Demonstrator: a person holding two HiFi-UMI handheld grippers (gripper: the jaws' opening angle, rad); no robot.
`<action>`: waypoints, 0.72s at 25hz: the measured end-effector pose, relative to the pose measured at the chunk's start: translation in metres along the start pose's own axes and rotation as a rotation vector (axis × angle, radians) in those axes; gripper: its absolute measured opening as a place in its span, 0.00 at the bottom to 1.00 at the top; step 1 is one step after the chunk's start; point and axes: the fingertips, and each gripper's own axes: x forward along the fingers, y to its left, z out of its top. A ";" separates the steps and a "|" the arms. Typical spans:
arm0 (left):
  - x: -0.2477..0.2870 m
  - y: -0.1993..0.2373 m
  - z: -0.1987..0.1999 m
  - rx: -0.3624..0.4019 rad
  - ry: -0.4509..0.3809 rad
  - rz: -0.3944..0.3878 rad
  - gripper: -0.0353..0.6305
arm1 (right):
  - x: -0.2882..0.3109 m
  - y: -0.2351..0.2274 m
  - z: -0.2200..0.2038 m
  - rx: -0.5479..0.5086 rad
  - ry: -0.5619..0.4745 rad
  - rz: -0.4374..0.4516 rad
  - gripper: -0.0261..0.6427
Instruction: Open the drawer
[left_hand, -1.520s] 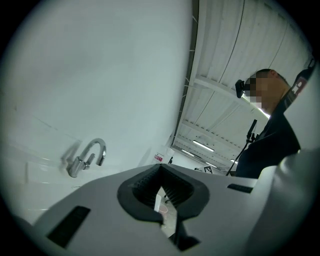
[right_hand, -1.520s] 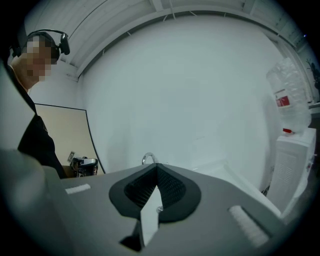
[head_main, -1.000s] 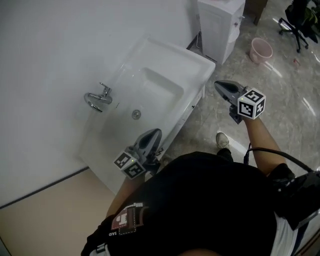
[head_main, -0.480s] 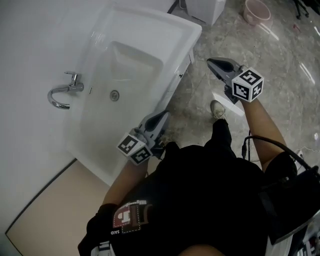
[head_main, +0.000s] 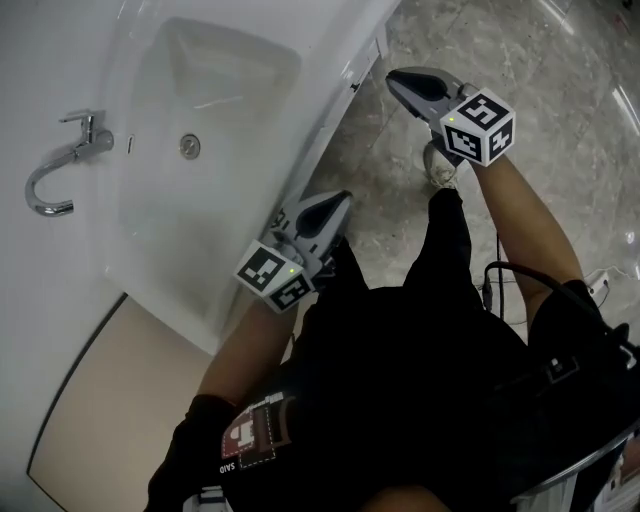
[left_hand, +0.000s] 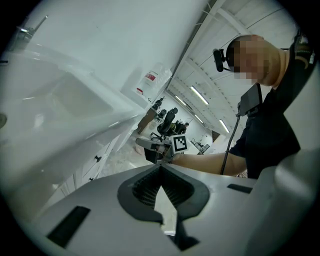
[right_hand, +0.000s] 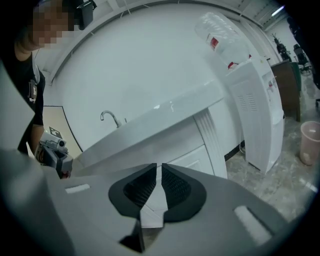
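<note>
Look for the drawer in the flat white cabinet front (right_hand: 192, 159) under the white ceramic wash basin (head_main: 305, 100). In the left gripper view, find there two small dark knobs (left_hand: 97, 158), one lower than the other. Cannot tell drawer from door among these panels, so check this before pulling.

Note the grey left gripper with its marker cube (head_main: 338, 203) just beside the basin's front edge, jaws pressed together and holding nothing. Note the same for the grey right gripper (head_main: 398, 80), further out over the marbled stone floor (head_main: 560, 60): jaws practically together, nothing between them.

Judge the step as the approach only, with no contact yet on the cabinet. To do it well, choose one gripper and spread its jaws before arriving. Bring it in level with the knob, not from above. Close the pads behind the knob head, then pull straight out along the drawer's own line, slowly and without twisting. Keep the other gripper clear of the path of the front.
</note>
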 end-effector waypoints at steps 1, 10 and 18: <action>0.003 0.005 -0.007 -0.002 0.006 0.004 0.05 | 0.008 -0.002 -0.010 0.008 0.005 0.007 0.05; 0.023 0.042 -0.053 -0.019 0.040 0.035 0.05 | 0.074 -0.023 -0.080 0.145 0.015 0.049 0.17; 0.022 0.065 -0.079 -0.023 0.072 0.066 0.05 | 0.114 -0.035 -0.113 0.208 0.007 0.062 0.25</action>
